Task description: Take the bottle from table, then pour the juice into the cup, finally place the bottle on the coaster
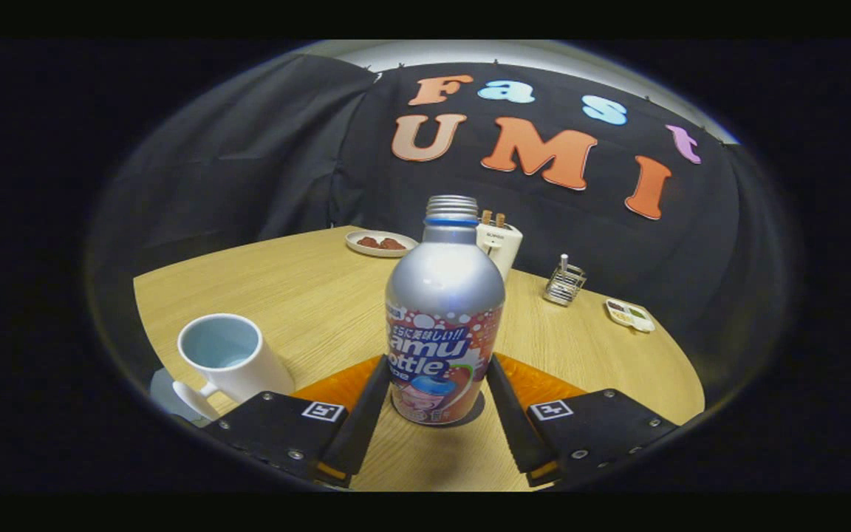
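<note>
Furthest left we see the cup [222, 355], a white mug with a pale blue inside, upright on the wooden table [300, 288] just beyond our left finger. Its handle points back toward us.

Next comes the bottle [443, 325], standing upright between the two fingers of our gripper [436, 399]. The fingers flank its lower body closely; whether they already press on it we cannot tell. The cap is off, its threaded neck bare.

We judge the bottle to be thin metal: stiff but dentable, smooth and likely slippery, its weight depending on the juice inside. We would take hold on the straight printed wall below the shoulder, firmly but without crushing, and keep it upright until it reaches the cup.

The orange coaster [544, 383] lies just behind the bottle, showing past both fingers. Further right, well apart, sit a wire rack [564, 283] and a small dish [630, 315].
</note>
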`<state>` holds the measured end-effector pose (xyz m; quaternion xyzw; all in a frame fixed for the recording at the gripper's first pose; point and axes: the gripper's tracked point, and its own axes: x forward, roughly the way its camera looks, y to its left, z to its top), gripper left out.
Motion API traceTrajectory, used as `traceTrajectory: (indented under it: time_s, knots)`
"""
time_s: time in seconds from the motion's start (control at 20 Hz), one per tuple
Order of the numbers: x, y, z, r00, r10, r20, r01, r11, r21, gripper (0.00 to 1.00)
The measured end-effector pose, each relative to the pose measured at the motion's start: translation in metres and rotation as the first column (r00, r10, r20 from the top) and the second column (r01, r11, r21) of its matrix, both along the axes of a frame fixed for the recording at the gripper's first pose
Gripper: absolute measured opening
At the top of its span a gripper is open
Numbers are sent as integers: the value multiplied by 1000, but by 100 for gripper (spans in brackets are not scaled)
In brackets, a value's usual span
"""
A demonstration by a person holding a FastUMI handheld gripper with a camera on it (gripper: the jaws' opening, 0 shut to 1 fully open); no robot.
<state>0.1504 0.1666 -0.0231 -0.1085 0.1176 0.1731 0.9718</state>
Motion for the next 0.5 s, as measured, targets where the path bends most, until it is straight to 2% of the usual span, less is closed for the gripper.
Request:
traceTrajectory:
  time_s: [0.2, 0.5]
  knots:
    - [6, -6, -3, 1000, -18, 5, 18, 997, 78, 76]
    - [14, -10, -20, 999, -43, -23, 45, 994, 101, 76]
